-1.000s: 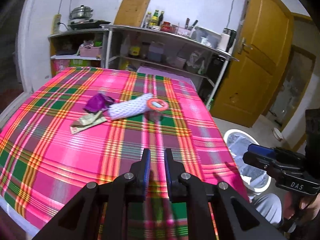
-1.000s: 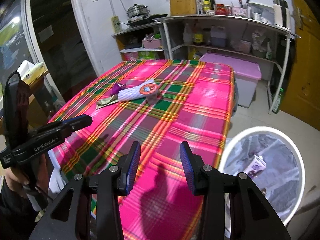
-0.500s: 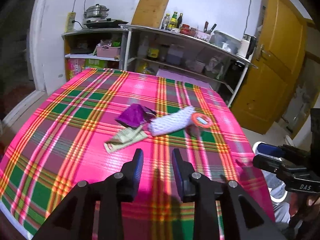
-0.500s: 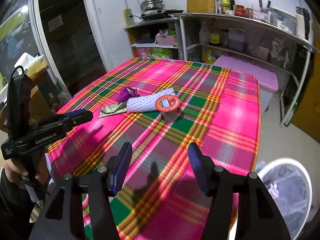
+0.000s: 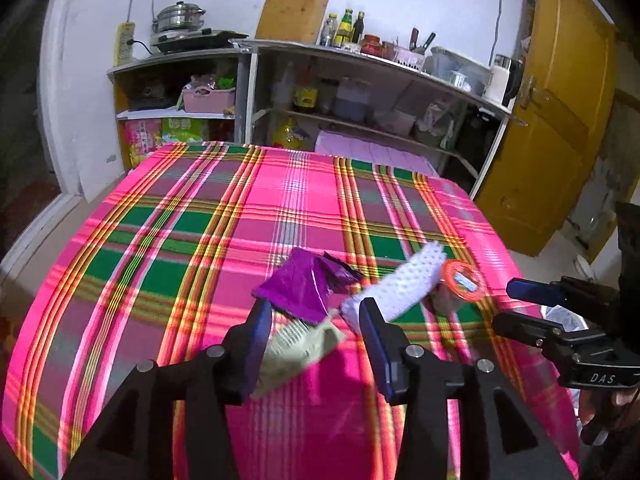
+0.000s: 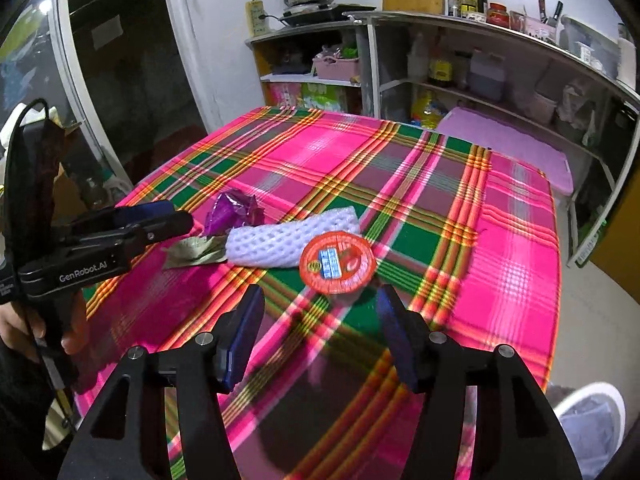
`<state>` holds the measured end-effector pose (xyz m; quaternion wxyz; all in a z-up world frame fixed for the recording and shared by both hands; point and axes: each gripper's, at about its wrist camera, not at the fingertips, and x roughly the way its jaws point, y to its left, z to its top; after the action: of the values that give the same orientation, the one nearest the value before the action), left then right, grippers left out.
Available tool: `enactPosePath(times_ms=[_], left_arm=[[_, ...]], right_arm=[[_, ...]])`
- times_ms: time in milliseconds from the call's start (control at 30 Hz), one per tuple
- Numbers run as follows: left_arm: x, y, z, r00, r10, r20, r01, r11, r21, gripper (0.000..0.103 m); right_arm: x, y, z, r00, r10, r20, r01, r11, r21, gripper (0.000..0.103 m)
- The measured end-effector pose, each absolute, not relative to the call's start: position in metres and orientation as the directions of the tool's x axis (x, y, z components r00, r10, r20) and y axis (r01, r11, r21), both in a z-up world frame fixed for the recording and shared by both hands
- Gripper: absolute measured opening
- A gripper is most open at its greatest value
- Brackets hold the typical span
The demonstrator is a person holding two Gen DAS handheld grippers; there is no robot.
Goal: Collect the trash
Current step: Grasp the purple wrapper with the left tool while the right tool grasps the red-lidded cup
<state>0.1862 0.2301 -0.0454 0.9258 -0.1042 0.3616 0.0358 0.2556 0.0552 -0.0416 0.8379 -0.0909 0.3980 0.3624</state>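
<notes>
L gripper (image 5: 316,332): jaws spread, nothing held, straddling the green wrapper (image 5: 298,346) w/ the purple wrapper (image 5: 298,290) just beyond. Lower until both pads flank the flat wrapper, then close; thin foil may slip, so pinch an edge.

R gripper (image 6: 320,328): spread, empty, lined up on the red-lidded cup (image 6: 338,262), which touches the foam net (image 6: 290,236). Grip cup walls below the lid.

All trash lies on the tablecloth (image 6: 516,248).

On the surface (image 6: 516,240), the foil wrapper (image 6: 232,210), foam net sleeve (image 6: 292,234) and lidded cup (image 6: 338,262) lay in a row; a flat packet (image 6: 196,250) lay before the wrapper.
</notes>
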Motion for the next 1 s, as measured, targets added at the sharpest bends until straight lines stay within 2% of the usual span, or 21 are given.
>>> enactPosePath(times_ms=[567, 667, 733, 800, 1000], left_arm=[[0.241, 0.238, -0.071, 0.667, -0.071, -0.742, -0.068, 0.986, -0.155, 0.049], [0.245, 0.238, -0.077, 0.653, -0.076, -0.753, -0.068, 0.985, -0.158, 0.049], [0.247, 0.236, -0.079, 0.646, -0.065, -0.760, -0.070, 0.987, -0.144, 0.044], [0.247, 0.233, -0.081, 0.641, -0.055, -0.766, -0.072, 0.989, -0.131, 0.031], [0.238, 0.232, -0.075, 0.663, -0.056, -0.747, -0.073, 0.988, -0.138, 0.025]], right_arm=[[0.285, 0.077, -0.059, 0.413, 0.504, -0.758, -0.661, 0.739, 0.132, 0.059], [0.288, 0.075, -0.061, 0.411, 0.503, -0.760, -0.654, 0.744, 0.139, 0.047], [0.289, 0.074, -0.062, 0.415, 0.502, -0.759, -0.647, 0.750, 0.142, 0.043], [0.290, 0.072, -0.062, 0.415, 0.506, -0.756, -0.643, 0.751, 0.150, 0.042], [0.282, 0.066, -0.053, 0.428, 0.524, -0.736, -0.643, 0.749, 0.160, 0.042]])
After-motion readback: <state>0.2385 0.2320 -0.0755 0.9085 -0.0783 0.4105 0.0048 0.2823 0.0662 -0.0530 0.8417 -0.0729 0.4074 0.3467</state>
